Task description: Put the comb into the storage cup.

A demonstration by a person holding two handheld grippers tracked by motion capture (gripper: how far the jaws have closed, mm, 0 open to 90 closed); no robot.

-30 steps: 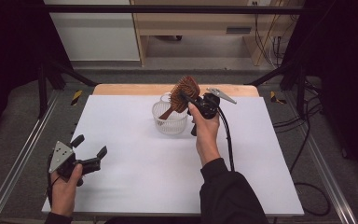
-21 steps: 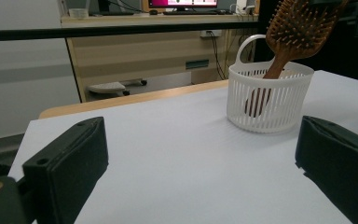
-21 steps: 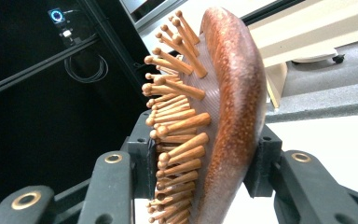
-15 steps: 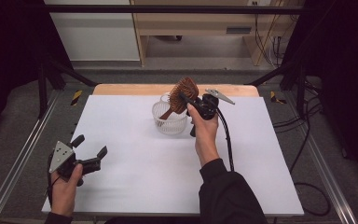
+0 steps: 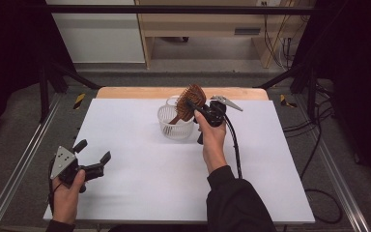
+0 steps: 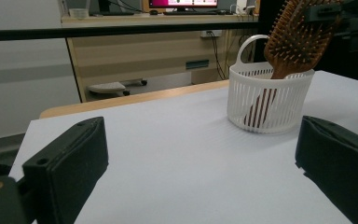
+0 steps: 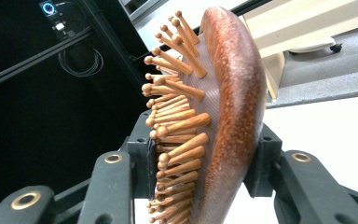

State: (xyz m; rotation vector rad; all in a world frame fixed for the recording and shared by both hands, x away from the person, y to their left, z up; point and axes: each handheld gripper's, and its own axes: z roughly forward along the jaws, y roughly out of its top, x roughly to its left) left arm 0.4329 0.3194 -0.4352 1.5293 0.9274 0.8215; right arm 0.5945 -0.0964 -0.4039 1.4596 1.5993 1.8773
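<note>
Since the earlier frame nothing has shifted: your right gripper (image 5: 199,107) stays clamped on the wooden hairbrush (image 5: 190,100), handle inside the white basket (image 5: 175,125) at frame centre.

We saw wooden bristle hairbrush (image 5: 190,100) standing handle-down in white slotted plastic basket (image 5: 175,127), far centre on white table (image 5: 140,183); left gripper (image 5: 94,163) near-left, well apart.

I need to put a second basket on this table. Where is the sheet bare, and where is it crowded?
Bare: the white sheet between the left gripper and the white basket, plus the far-left corner and the right side beyond the sleeve. Crowded: the far middle, where the right gripper holds the wooden hairbrush in the basket.
</note>
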